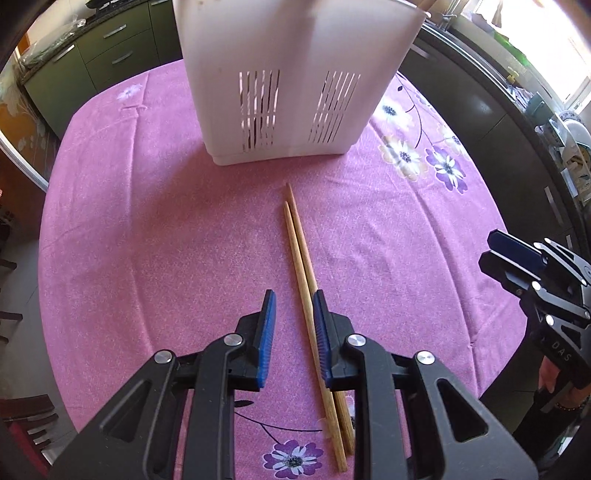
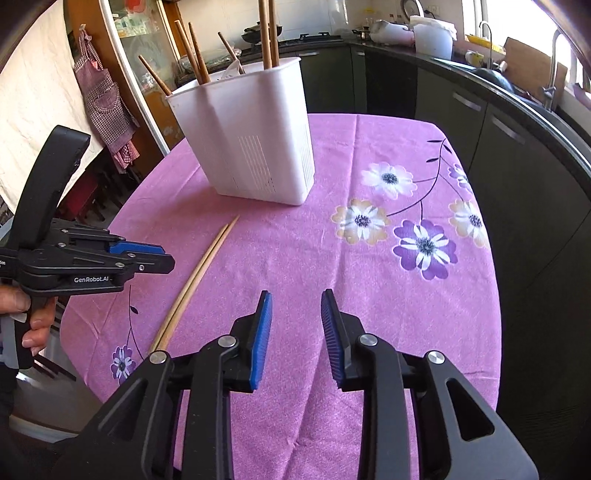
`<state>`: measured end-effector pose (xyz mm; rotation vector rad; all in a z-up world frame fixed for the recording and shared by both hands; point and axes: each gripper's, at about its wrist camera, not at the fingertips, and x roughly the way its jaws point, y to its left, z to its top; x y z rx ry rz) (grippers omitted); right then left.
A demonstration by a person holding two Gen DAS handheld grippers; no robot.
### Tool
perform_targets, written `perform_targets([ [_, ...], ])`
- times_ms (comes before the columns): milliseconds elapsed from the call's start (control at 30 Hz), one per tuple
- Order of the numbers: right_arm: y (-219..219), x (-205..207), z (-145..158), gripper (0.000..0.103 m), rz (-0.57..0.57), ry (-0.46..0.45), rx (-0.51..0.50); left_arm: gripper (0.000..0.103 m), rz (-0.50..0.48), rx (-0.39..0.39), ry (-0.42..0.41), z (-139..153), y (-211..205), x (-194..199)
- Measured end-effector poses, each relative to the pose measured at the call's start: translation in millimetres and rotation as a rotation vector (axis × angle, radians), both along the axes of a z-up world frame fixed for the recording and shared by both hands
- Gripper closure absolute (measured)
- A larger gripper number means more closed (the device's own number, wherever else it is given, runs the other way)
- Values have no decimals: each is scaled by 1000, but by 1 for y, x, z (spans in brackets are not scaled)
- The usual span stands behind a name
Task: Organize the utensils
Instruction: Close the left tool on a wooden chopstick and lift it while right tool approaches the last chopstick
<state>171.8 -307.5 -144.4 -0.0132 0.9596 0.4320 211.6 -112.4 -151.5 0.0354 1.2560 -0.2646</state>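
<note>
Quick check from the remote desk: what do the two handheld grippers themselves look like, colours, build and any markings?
Both are matte black plastic frames with triangular cut-outs and round silver pivot bolts. The left gripper and right gripper each carry two fingers faced with ribbed blue pads. Seen from the side, the left one has a pistol-style black handle and white "GenRobot.AI" lettering; the right one's handle shows "DAS". No cables visible.

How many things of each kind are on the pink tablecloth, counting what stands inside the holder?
Loose chopsticks lying on the cloth: 2
White holder: 1
Wooden sticks standing in the holder: 7 visible
Total: 10
</note>
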Motion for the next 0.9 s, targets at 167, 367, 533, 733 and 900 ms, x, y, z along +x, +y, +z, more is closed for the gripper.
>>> perform_targets([
  [167,-5,3,-9,75,-7,30,30,83,-7,27,33,-8,-6,7],
  [367,-10,2,-10,75,-9,35,52,83,-11,63,57,-19,-11,11],
  [533,-14,2,-9,75,-18,35,64,84,-19,85,61,-23,-18,14],
  [733,-15,0,-11,75,-17,41,79,84,-37,106,78,-29,-32,16],
  [900,-17,-1,-14,75,-22,44,88,92,-33,119,79,-30,-34,18],
])
